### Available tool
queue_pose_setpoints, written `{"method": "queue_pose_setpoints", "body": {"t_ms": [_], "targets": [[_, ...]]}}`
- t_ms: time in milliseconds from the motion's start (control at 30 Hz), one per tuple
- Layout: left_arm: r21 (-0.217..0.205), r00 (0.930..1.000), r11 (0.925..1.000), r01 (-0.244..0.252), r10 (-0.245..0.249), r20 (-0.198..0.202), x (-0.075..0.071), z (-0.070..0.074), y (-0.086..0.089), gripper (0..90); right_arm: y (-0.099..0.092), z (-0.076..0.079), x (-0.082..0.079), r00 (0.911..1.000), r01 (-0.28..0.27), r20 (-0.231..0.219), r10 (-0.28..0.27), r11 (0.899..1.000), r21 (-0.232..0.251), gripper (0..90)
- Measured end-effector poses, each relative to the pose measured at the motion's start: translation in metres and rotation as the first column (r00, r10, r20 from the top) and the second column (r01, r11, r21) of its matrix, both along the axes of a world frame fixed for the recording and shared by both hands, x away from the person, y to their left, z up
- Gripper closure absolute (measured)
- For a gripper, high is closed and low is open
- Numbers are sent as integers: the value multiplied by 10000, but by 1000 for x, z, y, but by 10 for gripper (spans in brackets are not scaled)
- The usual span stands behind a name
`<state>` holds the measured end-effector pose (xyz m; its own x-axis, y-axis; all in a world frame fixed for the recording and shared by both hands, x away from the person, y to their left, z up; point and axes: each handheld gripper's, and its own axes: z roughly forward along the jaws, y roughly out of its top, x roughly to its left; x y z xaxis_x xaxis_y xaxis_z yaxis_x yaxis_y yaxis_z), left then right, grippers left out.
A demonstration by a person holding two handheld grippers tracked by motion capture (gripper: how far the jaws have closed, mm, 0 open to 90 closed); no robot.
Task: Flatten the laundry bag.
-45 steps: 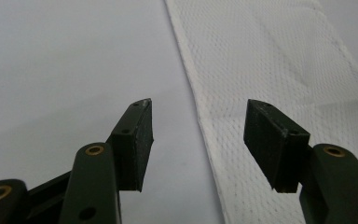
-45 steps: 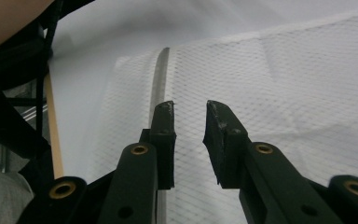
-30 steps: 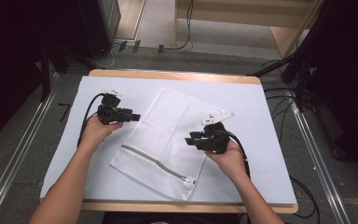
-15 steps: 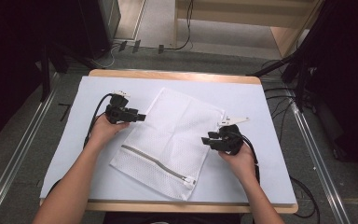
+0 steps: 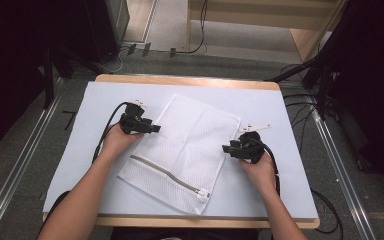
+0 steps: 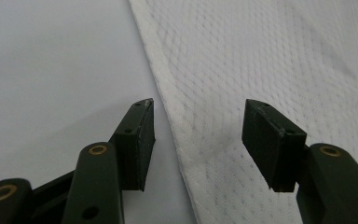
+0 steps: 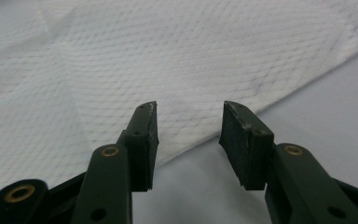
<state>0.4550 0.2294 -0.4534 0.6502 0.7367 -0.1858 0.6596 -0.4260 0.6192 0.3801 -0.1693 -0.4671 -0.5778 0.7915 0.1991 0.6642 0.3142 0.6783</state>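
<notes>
A white mesh laundry bag (image 5: 185,145) lies flat and askew on the white-covered table (image 5: 280,105), its zipper (image 5: 167,175) along the near end. My left gripper (image 5: 153,129) hovers low at the bag's left edge. In the left gripper view it (image 6: 198,105) stands open, with the bag's edge (image 6: 177,126) running between the jaws and no pad pressing on it. My right gripper (image 5: 227,148) is at the bag's right edge. Its jaws (image 7: 189,106) have just been opening and stand apart over the bag's hem (image 7: 200,135), gripping nothing.
A small white tag-like piece (image 5: 255,127) lies on the sheet just beyond the right hand. Black cables trail from both grippers. The wooden table edge (image 5: 190,80) borders the far side, with metal floor rails (image 5: 340,170) at either side.
The left gripper has moved right and down to the bag's left edge. The right gripper has slid right, off the bag's middle to its right edge, and its jaws stand wider.
</notes>
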Motion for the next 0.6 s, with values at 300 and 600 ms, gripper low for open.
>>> {"method": "queue_pose_setpoints", "body": {"t_ms": [300,600], "targets": [[-207,9996,9994,-286,284,-93,-1,-1,-1,435,-3,-5,4,9993,373,-26,-373,9993,-48,559],[-317,9982,9980,-543,534,-286,-1,0,-1,508,5,-8,3,9986,517,129,-518,9986,71,551]]}}
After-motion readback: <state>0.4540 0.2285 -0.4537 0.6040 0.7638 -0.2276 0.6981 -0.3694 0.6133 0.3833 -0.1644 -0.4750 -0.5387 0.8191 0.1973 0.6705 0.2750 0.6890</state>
